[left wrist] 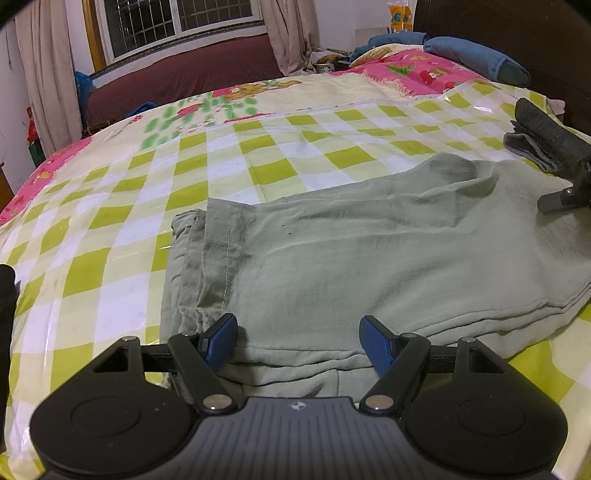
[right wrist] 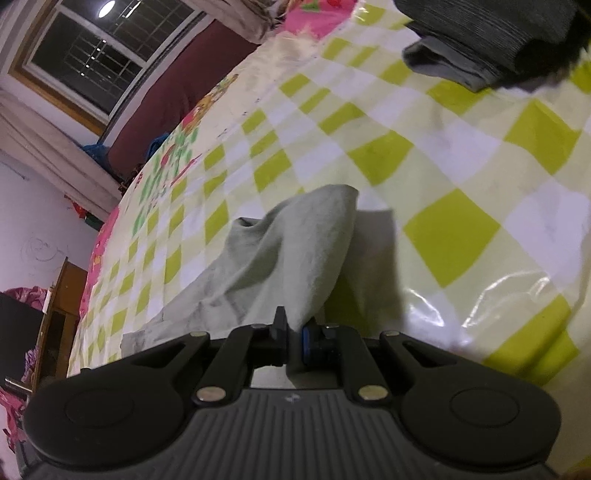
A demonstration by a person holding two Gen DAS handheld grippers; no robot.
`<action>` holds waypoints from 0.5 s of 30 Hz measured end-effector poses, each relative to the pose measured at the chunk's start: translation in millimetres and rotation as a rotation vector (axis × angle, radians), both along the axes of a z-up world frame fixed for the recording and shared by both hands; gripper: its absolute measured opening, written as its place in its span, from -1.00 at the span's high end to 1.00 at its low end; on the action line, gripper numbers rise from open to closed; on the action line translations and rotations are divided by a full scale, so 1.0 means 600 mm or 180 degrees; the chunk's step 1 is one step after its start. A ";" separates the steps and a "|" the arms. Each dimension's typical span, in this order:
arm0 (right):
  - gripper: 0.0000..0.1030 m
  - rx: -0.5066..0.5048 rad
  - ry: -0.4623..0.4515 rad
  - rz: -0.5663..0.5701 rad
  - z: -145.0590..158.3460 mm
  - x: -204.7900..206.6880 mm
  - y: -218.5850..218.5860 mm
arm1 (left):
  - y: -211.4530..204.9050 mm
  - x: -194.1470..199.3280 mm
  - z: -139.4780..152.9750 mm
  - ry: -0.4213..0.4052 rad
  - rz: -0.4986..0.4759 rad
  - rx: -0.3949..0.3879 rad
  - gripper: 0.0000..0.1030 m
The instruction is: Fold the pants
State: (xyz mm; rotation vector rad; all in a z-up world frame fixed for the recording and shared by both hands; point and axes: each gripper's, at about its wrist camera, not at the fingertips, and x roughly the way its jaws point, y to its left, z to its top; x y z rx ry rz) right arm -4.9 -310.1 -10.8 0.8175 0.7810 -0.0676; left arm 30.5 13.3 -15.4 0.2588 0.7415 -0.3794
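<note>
Pale green pants (left wrist: 369, 251) lie folded flat on a green-and-white checked sheet (left wrist: 147, 206). My left gripper (left wrist: 299, 343) hovers open over their near edge, its blue pads (left wrist: 376, 349) spread wide with nothing pressed between them. At the right edge of the left wrist view part of the right gripper (left wrist: 565, 192) shows above the pants' far end. In the right wrist view my right gripper (right wrist: 291, 332) is shut on a corner of the pants (right wrist: 295, 251), which rises off the sheet in a peaked fold.
A folded dark grey garment (left wrist: 543, 136) lies on the sheet at the right, seen again as a grey pile (right wrist: 480, 44). Pink patterned bedding (left wrist: 413, 66) and blue pillows (left wrist: 476, 55) lie at the bed's far end. A window (left wrist: 177, 22) and curtains stand behind.
</note>
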 end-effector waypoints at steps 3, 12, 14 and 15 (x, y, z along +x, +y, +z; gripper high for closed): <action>0.84 -0.0017 0.0026 -0.0007 0.004 0.003 0.005 | 0.002 -0.001 0.001 0.0005 -0.0007 -0.0011 -0.67; 0.84 -0.0058 0.0021 0.0023 0.012 0.003 0.016 | 0.003 0.000 0.003 0.0017 -0.0008 -0.0032 -0.67; 0.84 -0.0055 0.0016 0.0017 0.012 0.002 0.017 | 0.003 0.000 0.003 0.0017 -0.0008 -0.0032 -0.67; 0.84 -0.0050 0.0021 0.0025 0.012 0.002 0.017 | 0.003 0.000 0.003 0.0017 -0.0007 -0.0033 -0.67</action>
